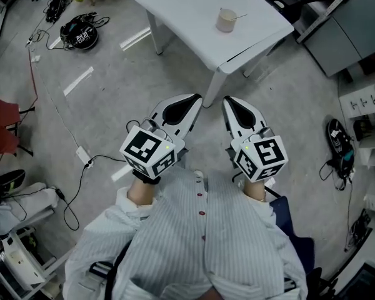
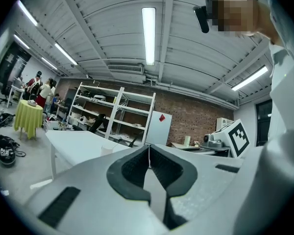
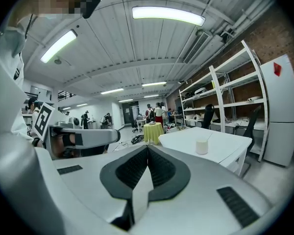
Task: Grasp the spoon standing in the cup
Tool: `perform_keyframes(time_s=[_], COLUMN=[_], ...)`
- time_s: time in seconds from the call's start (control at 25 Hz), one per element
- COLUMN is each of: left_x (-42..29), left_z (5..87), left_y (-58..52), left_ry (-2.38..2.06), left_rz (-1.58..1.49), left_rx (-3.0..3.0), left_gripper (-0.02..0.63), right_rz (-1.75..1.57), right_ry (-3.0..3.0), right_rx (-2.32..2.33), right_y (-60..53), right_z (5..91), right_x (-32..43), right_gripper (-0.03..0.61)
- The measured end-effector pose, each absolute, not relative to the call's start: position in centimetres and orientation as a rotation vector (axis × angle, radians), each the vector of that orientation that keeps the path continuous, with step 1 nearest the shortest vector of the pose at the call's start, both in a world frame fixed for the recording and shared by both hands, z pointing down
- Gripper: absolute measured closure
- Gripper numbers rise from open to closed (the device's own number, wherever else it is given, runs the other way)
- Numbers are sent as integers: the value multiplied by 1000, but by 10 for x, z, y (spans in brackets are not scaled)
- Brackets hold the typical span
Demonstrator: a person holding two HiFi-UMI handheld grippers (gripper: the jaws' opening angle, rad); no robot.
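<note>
A beige cup [image 1: 225, 20] stands on the white table [image 1: 194, 5] at the top of the head view, with a thin spoon [image 1: 239, 16] leaning out to its right. Both grippers are held close to the person's chest over the floor, well short of the table. My left gripper [image 1: 197, 97] and my right gripper [image 1: 227, 100] are side by side, jaws shut and empty. The right gripper view shows the cup [image 3: 202, 146] and spoon [image 3: 208, 136] far ahead, right of my right gripper's tips [image 3: 147, 147]. The cup [image 2: 107, 150] sits left of my left gripper's tips [image 2: 148, 146].
Cables, a power strip [image 1: 83, 155] and a black headset [image 1: 81, 33] lie on the grey floor at the left. A red chair [image 1: 0, 124] stands at the left edge and grey cabinets [image 1: 356, 24] at the upper right. Metal shelves [image 3: 225, 92] stand behind the table.
</note>
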State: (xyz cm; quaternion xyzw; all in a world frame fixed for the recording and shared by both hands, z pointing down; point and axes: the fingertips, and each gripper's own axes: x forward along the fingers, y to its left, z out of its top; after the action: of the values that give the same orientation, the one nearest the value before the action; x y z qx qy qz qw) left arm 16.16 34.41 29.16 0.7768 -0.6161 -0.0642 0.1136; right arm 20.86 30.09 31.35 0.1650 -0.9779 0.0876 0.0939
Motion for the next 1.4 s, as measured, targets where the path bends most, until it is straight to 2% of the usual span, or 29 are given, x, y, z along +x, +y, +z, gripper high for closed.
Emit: perform_keyframes(time_s=[0.4, 0.84, 1.4], left_x=[71, -13, -51], left_z=[290, 298, 323], left_y=[254, 225, 190], left_ry=[-1692, -1628, -1586], left_rz=[-150, -144, -191], left_rx=[2347, 2400, 2362], left_gripper=[600, 600, 600], right_rz=[279, 321, 405], right_ry=[-2869, -2850, -2784], right_rx=[634, 778, 802], right_y=[211, 178, 143], right_z=[309, 318, 348], right_x=[125, 56, 26], right_gripper=[569, 569, 569])
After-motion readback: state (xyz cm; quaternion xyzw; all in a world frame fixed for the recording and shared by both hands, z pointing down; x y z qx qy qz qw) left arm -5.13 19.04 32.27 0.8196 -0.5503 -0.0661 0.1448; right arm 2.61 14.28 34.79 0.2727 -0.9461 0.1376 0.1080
